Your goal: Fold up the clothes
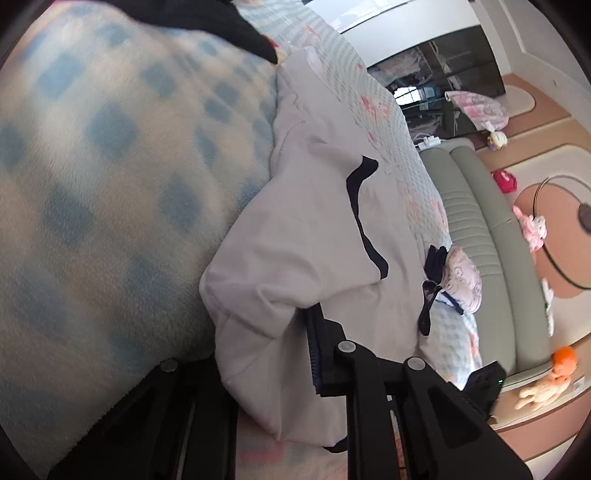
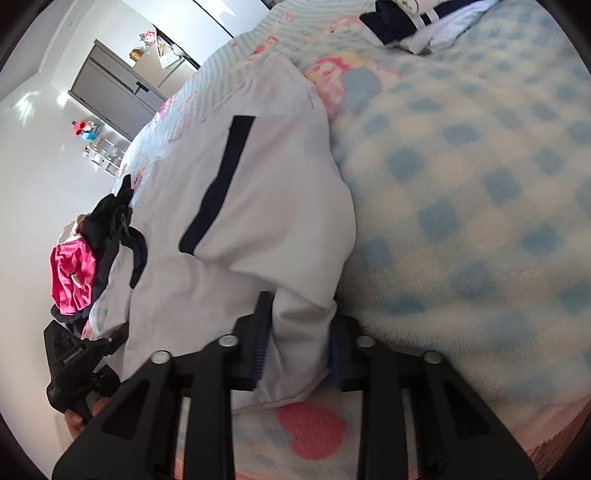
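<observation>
A white garment with dark navy trim (image 1: 295,229) lies on the bed; it also shows in the right wrist view (image 2: 258,206). My left gripper (image 1: 273,350) is shut on a fold of its edge; the cloth hides one finger. My right gripper (image 2: 297,347) is shut on another bunched edge of the same garment, cloth filling the gap between both fingers. The other gripper (image 2: 74,369) shows at the lower left of the right wrist view.
A blue-and-cream checked fleece blanket (image 1: 103,192) lies beside the garment (image 2: 480,206). A pile of dark and pink clothes (image 2: 92,251) sits at the bed's edge. Folded dark clothes (image 2: 402,18) lie far back. A grey padded headboard (image 1: 476,229) borders the bed.
</observation>
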`<state>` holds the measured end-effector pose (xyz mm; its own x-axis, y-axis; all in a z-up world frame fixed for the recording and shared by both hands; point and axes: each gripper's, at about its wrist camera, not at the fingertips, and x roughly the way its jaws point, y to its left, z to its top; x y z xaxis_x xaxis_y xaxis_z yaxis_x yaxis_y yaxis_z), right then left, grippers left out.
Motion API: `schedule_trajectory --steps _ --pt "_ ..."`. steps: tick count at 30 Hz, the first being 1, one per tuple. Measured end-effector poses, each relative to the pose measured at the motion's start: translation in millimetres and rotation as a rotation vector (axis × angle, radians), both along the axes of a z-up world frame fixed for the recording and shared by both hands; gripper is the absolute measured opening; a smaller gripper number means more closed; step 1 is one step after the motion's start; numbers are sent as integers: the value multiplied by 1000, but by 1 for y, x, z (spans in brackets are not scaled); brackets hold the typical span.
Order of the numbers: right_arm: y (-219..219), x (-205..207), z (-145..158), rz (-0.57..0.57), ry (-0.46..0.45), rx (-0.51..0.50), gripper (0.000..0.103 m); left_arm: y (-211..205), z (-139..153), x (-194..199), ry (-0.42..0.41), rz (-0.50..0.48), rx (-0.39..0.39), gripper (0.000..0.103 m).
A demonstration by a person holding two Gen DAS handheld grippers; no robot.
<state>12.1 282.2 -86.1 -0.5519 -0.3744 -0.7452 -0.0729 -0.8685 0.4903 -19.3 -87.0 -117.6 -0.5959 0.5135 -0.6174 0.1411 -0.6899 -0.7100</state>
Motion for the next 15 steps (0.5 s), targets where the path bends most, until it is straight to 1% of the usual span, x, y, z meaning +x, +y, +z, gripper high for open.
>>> schedule_trajectory --steps 2,3,7,9,11,13,15 --pt "-5 6 15 16 38 20 7 1 15 7 37 -4 -57 2" --pt "-6 9 24 24 62 33 7 1 22 10 51 -5 -72 1" --pt "-9 21 56 61 134 10 6 3 51 22 93 -27 -134 1" --pt "-13 27 68 89 160 18 6 1 63 32 108 -43 -144 1" --pt "-14 36 74 113 165 15 6 -3 71 43 107 -52 -150 1" --pt "-15 44 80 137 169 8 6 -8 72 54 96 -64 -139 1" --pt "-12 53 76 147 147 12 6 -13 71 65 79 -82 -125 2"
